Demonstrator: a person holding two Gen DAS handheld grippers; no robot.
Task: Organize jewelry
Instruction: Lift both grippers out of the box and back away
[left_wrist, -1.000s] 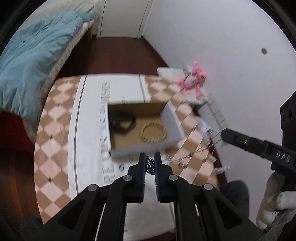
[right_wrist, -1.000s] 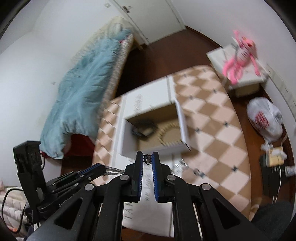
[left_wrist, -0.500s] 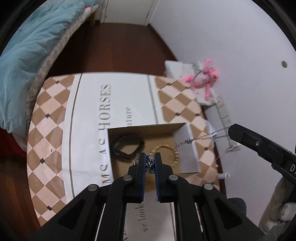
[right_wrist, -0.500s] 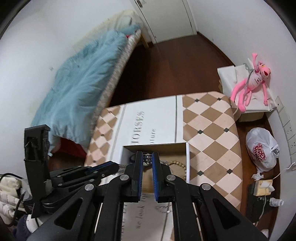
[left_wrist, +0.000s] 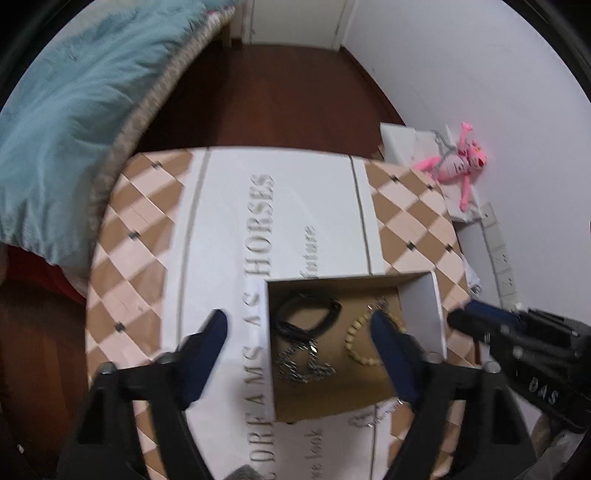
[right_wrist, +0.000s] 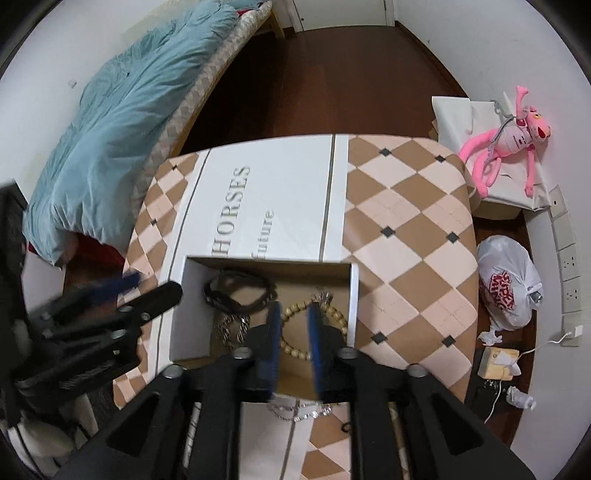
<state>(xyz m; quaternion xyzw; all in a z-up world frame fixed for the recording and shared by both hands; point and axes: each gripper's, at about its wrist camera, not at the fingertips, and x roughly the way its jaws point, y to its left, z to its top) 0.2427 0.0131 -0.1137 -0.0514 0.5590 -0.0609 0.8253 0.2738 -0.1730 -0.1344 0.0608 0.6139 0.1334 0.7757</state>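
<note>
Fingers of left gripper (left_wrist: 297, 332) and right gripper (right_wrist: 294, 325) are opening, nothing held. Silver chain (left_wrist: 304, 363) is lodged in box (left_wrist: 437, 314); another chain (right_wrist: 301, 410) is left at 6 o'clock on bench (right_wrist: 406, 229).

The box (right_wrist: 177, 306) sits on the table (right_wrist: 406, 229), toward its near edge, with the printed runner (right_wrist: 288, 192) stretching away behind it. Inside the box, the cord loop (right_wrist: 240, 291) lies at the far left, the chain (left_wrist: 304, 363) just in front of it, and the bead bracelet (right_wrist: 295, 310) to the right. Another chain (right_wrist: 301, 411) lies on the table in front of the box. Beyond the table's far right corner, a plush toy (right_wrist: 506, 147) rests on a low stand (right_wrist: 458, 110). A bag (right_wrist: 506, 280) sits on the floor right of the table, and the bed (right_wrist: 122, 122) runs along the left.
</note>
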